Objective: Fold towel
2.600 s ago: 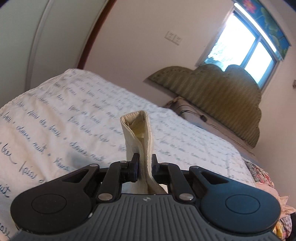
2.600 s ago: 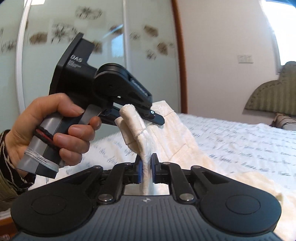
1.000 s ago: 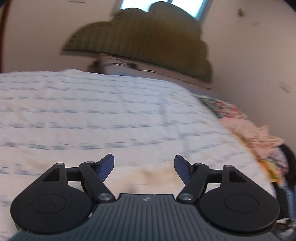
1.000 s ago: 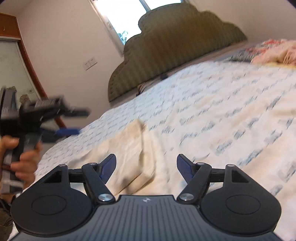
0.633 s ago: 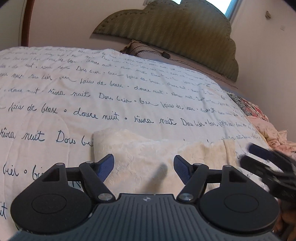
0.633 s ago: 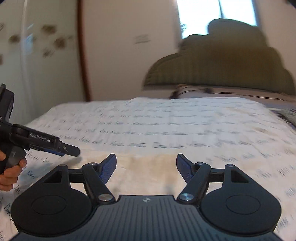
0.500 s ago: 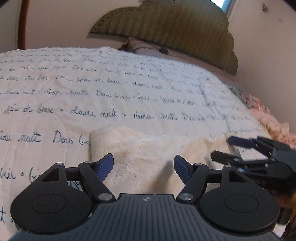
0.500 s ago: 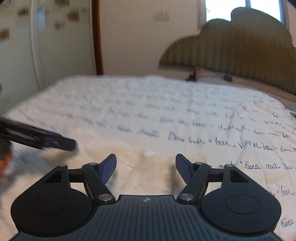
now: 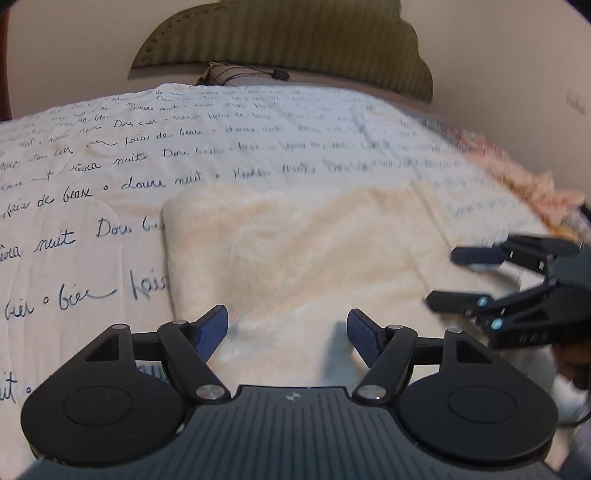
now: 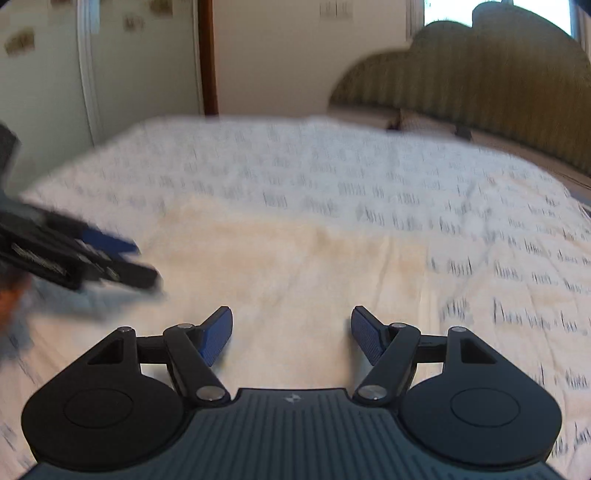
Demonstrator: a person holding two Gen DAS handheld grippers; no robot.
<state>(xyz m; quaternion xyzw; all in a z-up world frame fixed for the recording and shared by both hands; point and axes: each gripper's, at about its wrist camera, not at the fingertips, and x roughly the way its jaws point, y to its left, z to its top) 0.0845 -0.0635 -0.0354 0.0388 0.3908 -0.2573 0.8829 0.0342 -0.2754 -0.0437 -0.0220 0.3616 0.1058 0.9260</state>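
We see a bed (image 9: 258, 140) covered by a white bedspread printed with rows of dark handwriting, which fills most of both wrist views. At the far edge of the bed stands a scalloped, ribbed olive headboard (image 9: 288, 48) against a pale wall, with a striped pillow (image 9: 236, 75) lying at its foot. In the right wrist view we also note a brown door frame (image 10: 207, 55) and a bright window (image 10: 450, 11) above the headboard.

The towel (image 9: 303, 251), cream and fluffy, lies flat on the bedspread toward the near edge of the bed. In the left wrist view its left edge and far edge form a clean corner; a faint crease runs across it in the right wrist view (image 10: 295, 266).

The left gripper (image 9: 288, 332) hovers low over the near part of the towel with its blue-padded jaws spread wide and nothing between them. The right gripper (image 10: 291, 332) sits in the same attitude, jaws wide apart and empty, over the towel. Each gripper appears in the other's view: the right one over the towel's right edge, the left one, blurred, over its left side.

At the right edge of the bed we see a blurred patch of pink-orange cloth (image 9: 517, 177).
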